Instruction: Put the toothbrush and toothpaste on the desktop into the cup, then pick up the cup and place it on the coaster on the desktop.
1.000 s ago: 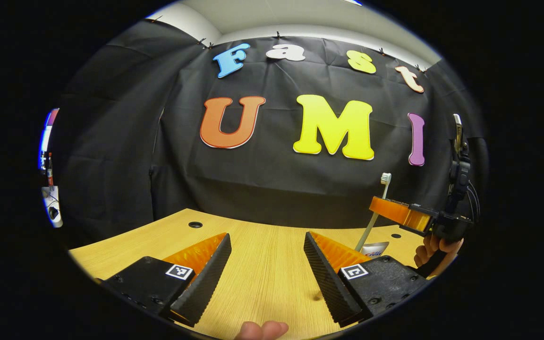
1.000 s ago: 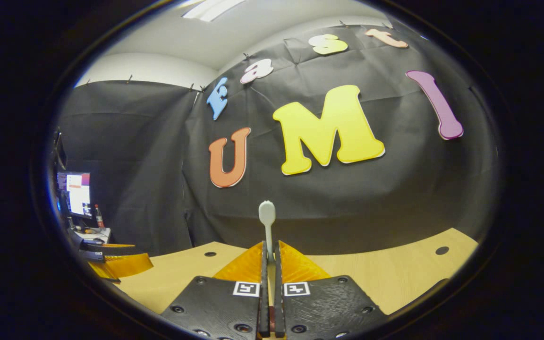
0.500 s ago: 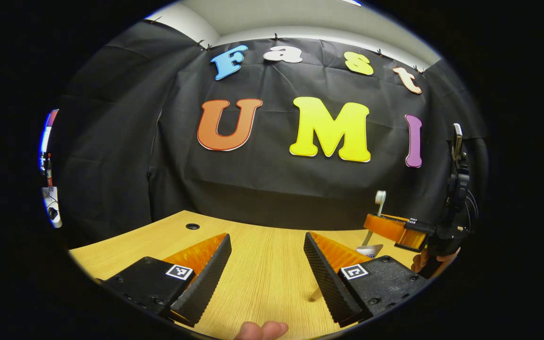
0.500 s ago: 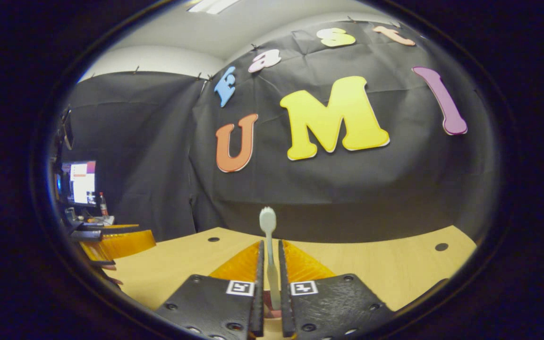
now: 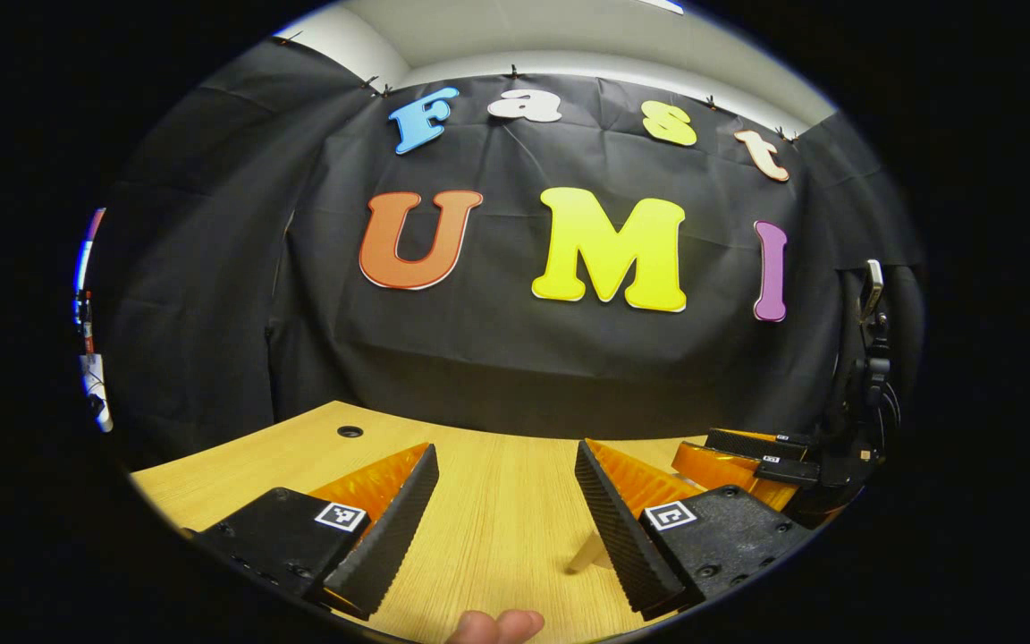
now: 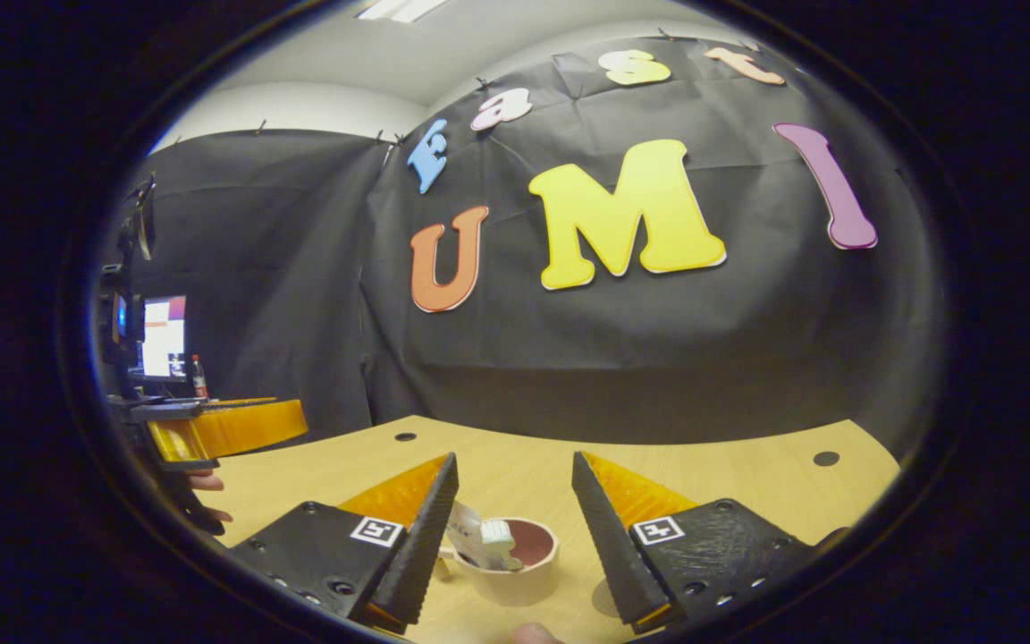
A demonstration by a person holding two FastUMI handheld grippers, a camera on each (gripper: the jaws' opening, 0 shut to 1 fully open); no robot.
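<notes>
The wooden bench (image 6: 730, 487) spans the lower part of both views. In the right gripper view the right gripper (image 6: 515, 519) has its jaws spread wide and empty, the cup (image 6: 515, 565) standing between them at 6 o'clock with the toothbrush (image 6: 499, 537) and toothpaste (image 6: 463, 528) inside. At 9 o'clock is the left gripper (image 6: 291, 416); in its own view its jaws are wide apart, holding nothing.

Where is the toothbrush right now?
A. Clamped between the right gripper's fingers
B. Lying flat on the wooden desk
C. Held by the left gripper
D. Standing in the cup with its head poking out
D: in the right gripper view the toothbrush sits inside the cup, bristle end up, while the right gripper is spread open above it, touching nothing.
</notes>
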